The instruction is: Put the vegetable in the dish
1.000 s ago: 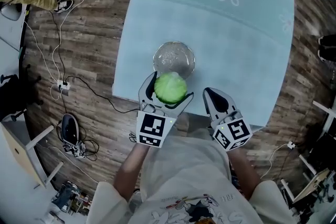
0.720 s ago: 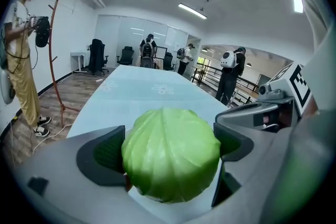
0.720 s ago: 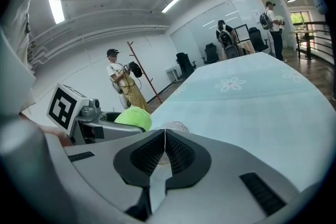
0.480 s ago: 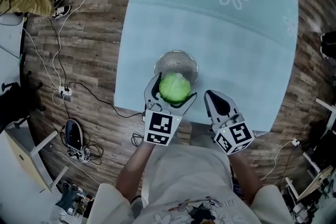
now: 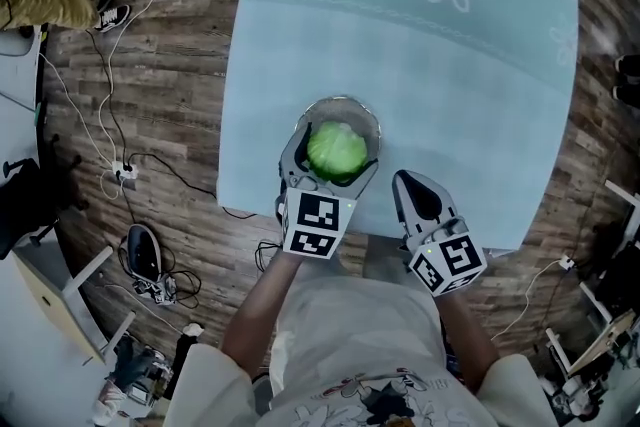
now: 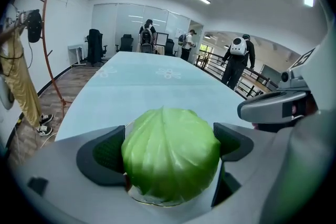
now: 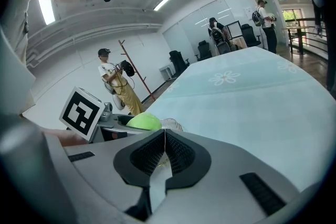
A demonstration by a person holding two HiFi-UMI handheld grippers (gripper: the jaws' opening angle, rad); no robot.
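Observation:
A round green cabbage (image 5: 337, 151) is clamped between the jaws of my left gripper (image 5: 334, 147), right over a clear glass dish (image 5: 372, 121) near the table's front edge. In the left gripper view the cabbage (image 6: 170, 153) fills the gap between the two dark pads, and the dish rim (image 6: 149, 201) peeks out beneath it. My right gripper (image 5: 410, 189) hangs just right of the dish at the table edge, jaws pressed together with nothing in them. The right gripper view shows its closed pads (image 7: 165, 152) and, to the left, the cabbage (image 7: 144, 121).
The light blue tablecloth (image 5: 450, 65) with daisy prints covers a long table running away from me. Wood floor lies on both sides, with cables and a power strip (image 5: 118, 177) on the left. People stand far off in the room.
My left gripper has carried the cabbage forward, from just short of the dish to directly over it. The right gripper has barely shifted.

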